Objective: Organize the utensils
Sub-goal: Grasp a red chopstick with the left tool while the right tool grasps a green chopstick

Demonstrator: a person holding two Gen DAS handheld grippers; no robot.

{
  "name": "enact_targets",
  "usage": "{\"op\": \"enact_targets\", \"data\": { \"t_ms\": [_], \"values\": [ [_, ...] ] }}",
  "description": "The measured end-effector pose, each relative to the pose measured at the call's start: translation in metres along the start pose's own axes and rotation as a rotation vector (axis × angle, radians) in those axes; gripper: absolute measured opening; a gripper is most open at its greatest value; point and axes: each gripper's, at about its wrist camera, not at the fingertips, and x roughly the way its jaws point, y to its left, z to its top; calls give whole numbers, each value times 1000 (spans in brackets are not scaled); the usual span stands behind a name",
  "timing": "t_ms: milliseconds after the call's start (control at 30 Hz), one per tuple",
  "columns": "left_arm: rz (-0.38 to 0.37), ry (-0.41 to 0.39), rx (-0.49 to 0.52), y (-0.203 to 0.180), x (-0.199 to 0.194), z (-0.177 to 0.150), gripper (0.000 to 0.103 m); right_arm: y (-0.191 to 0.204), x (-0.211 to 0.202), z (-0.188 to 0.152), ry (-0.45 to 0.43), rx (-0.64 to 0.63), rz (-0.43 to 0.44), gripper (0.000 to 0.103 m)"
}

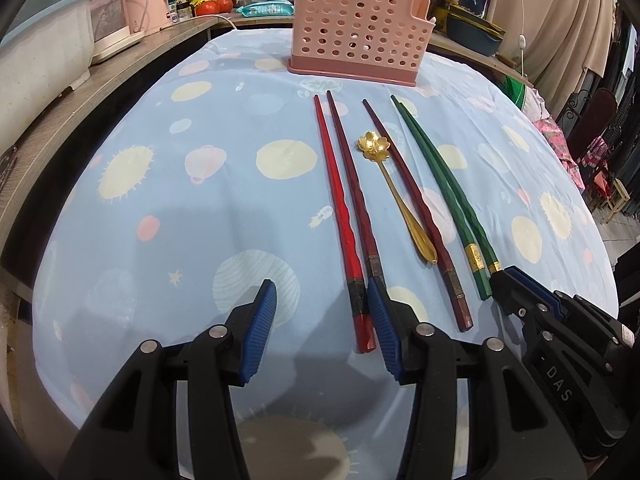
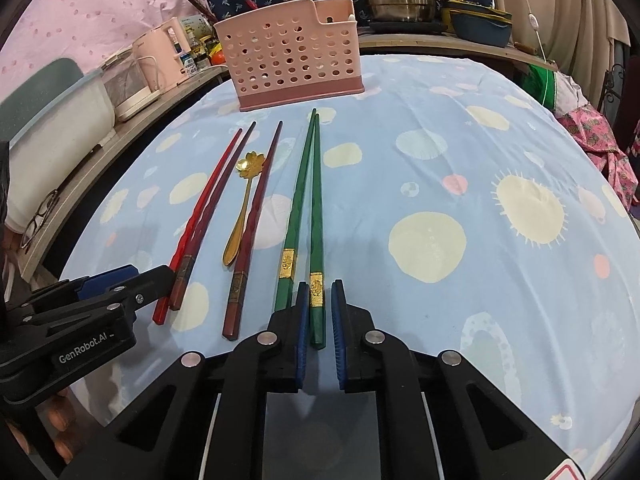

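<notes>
Right gripper (image 2: 320, 312) pinches green chopstick (image 2: 317, 240); tablecloth (image 2: 480, 140) rightward lies bare.

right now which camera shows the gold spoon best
The left wrist view. There the gold spoon lies near the centre, its flower-shaped bowl and whole handle clear between the dark red chopsticks. The right wrist view shows the spoon too, but smaller and off to the left.

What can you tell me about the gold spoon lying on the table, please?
The gold spoon looks like shiny metal, with a flower-shaped bowl and a slim handle that widens to a rounded end. It lies flat on the blue patterned tablecloth, bowl toward the pink basket, between two dark red chopsticks, its handle close against the right one. No gripper touches it.
</notes>
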Motion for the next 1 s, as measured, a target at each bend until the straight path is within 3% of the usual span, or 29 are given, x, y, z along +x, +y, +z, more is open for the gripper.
{"op": "enact_targets", "data": {
  "t_ms": [467, 1000],
  "values": [
    [-1, -3, 14, 1, 0, -4, 44, 0, 0, 0, -1, 3, 4, 10],
    [-44, 1, 1, 5, -2, -3, 7, -1, -2, 0, -2, 2, 7, 7]
  ]
}}
